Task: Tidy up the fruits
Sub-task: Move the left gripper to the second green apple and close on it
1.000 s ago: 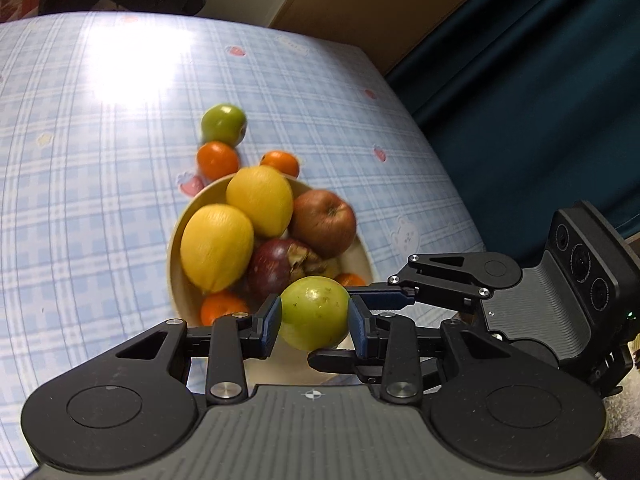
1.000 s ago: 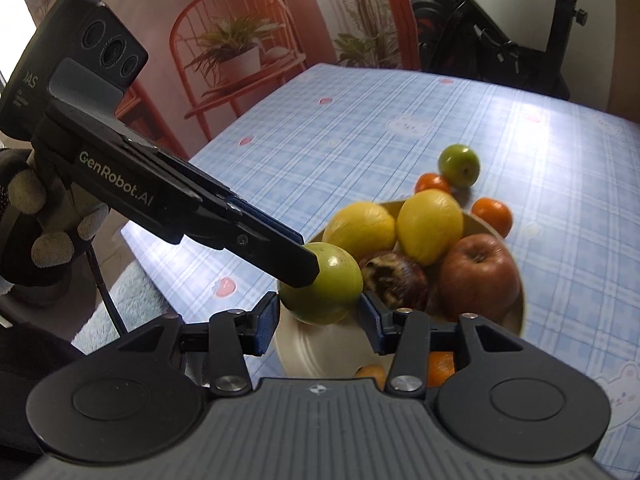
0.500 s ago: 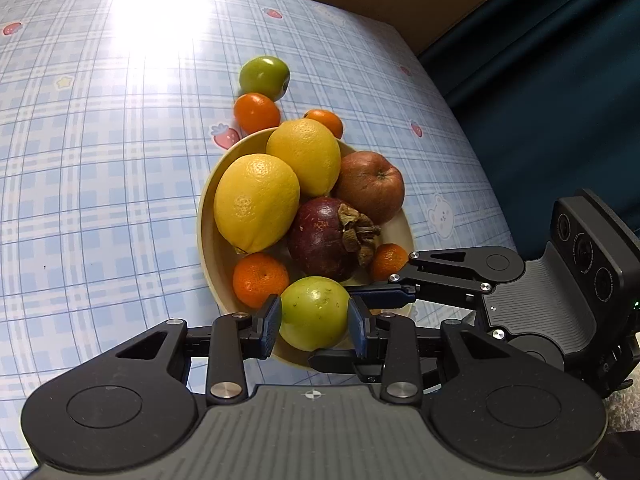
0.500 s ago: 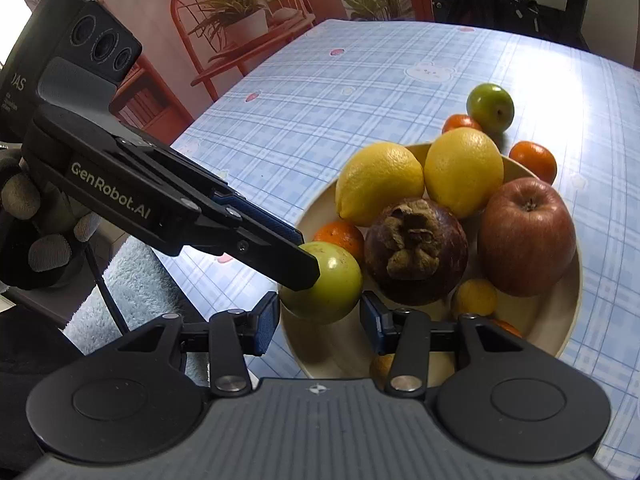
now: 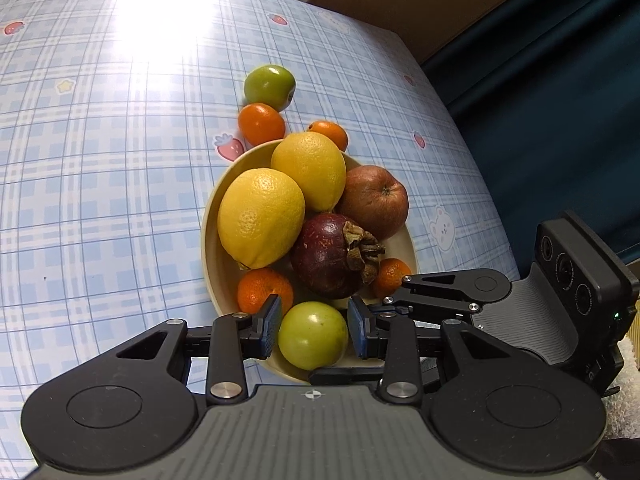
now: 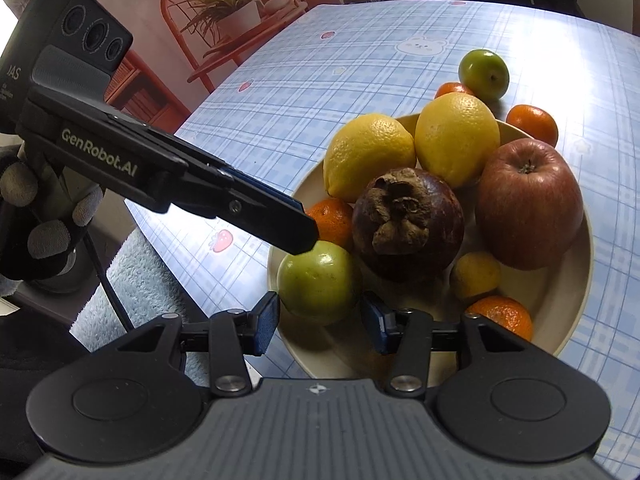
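In the bowl [image 5: 212,248]: two lemons [image 5: 260,218], one apple [image 5: 374,202]; left tool [image 5: 313,326] grips one green fruit [image 5: 312,335], right tool [image 6: 320,322] just opening, loose around it.

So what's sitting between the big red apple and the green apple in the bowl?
The dark purple mangosteen, seen in the right wrist view.

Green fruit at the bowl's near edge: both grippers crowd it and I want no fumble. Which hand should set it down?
Left. The left gripper has its pads pressed on the green fruit at the bowl; the right gripper only straddles it, jaws just opened further, clear of it.
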Tool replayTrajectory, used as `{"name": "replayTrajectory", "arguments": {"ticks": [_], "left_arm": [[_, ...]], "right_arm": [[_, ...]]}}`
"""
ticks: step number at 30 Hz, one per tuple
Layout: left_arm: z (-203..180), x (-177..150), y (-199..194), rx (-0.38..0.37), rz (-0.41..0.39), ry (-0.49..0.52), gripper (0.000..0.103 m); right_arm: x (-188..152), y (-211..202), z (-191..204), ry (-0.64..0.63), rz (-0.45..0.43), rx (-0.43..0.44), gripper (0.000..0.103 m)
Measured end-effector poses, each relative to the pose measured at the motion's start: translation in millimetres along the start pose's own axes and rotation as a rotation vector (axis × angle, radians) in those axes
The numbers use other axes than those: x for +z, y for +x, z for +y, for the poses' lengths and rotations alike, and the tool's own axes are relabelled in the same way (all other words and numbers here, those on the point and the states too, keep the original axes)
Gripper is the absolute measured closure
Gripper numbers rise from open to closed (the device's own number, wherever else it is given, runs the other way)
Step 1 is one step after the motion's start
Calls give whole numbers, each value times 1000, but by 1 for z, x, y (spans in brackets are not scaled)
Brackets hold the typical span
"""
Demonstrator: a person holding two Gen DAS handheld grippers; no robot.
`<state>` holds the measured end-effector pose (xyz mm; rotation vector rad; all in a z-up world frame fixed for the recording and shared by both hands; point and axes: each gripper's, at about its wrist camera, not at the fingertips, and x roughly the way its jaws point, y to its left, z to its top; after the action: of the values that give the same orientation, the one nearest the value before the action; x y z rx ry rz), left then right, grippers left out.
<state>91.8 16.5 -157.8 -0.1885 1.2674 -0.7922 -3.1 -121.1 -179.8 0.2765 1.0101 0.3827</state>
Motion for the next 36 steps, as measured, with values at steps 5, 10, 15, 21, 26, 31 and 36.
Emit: {"name": "replayTrajectory", "arguments": {"ticks": [5, 10, 15, 21, 26, 31, 36], "left_arm": [[2, -2, -14, 8, -32, -6, 66], [-4, 0, -30, 43, -83, 32, 66], [-11, 12, -45, 88, -160, 55, 66], [-20, 35, -51, 132, -226, 82, 66], [-24, 58, -44, 174, -241, 91, 66], [-24, 81, -31, 204, -246, 75, 66], [-13, 97, -15, 237, -263, 28, 66]], "right_arm": [[2, -13, -1, 2, -20, -11, 53], [6, -30, 2, -8, -58, -20, 53], [17, -55, -2, -7, -134, -43, 53], [41, -74, -17, -12, -215, -125, 53], [58, -74, -36, -42, -229, -230, 53], [73, -61, -54, -62, -217, -265, 53], [92, -42, -73, -72, -203, -291, 54]]}}
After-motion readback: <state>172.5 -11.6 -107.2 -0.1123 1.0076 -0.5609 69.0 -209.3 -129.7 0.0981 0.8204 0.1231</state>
